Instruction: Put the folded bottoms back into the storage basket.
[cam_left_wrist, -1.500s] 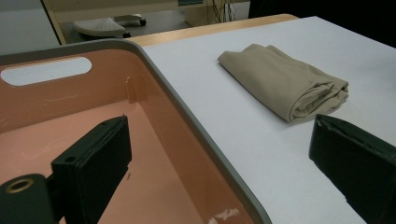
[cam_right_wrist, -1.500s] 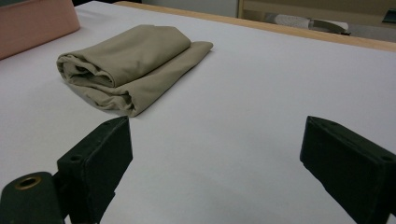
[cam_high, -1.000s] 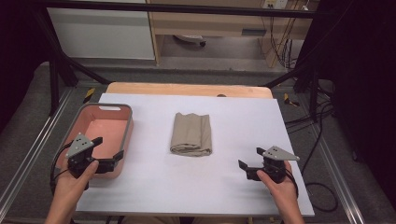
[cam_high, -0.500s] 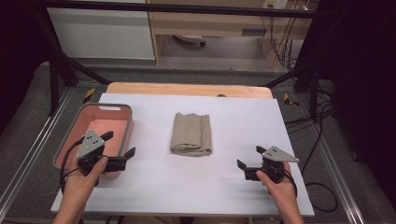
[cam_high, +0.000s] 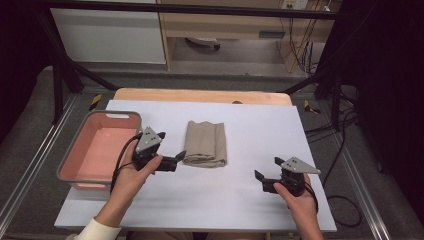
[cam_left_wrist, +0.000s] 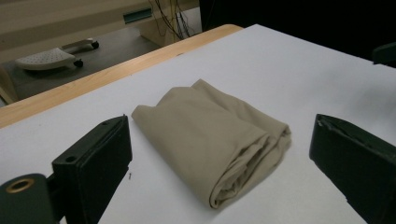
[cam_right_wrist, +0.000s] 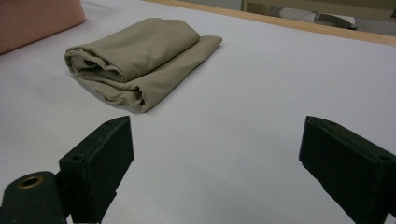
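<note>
Now the left hand-held gripper (cam_high: 175, 161) sits beside the near left corner of the folded cloth (cam_high: 205, 144), whereas a second ago it hovered over the near edge of the pink bin (cam_high: 70, 152), farther to the left. Half a second ago it was only partway across. The right hand-held gripper (cam_high: 261, 179) has hardly shifted; it rests low over the white bench (cam_high: 260, 130), toward the near right, well apart from the cloth. The cloth itself lies where it lay before, near the middle of the bench, with its long side running away from the person and the bin to its left.

From above, the left hand-held gripper's tips point right, just at the cloth's near corner, and whether they touch it cannot be told from there. Its jaws stand wide apart. The right one's jaws are spread as well.

Looking along the left hand-held gripper (cam_left_wrist: 219, 177), the cloth (cam_left_wrist: 212, 135) lies between and just beyond the two black jaws, its rolled, layered fold end turned toward the camera, a detail the high view flattens out. Looking along the right hand-held gripper (cam_right_wrist: 210, 177), the cloth (cam_right_wrist: 140, 58) lies well ahead and to the left, with a corner of the pink bin (cam_right_wrist: 37, 18) behind it and bare bench between the jaws.
</note>
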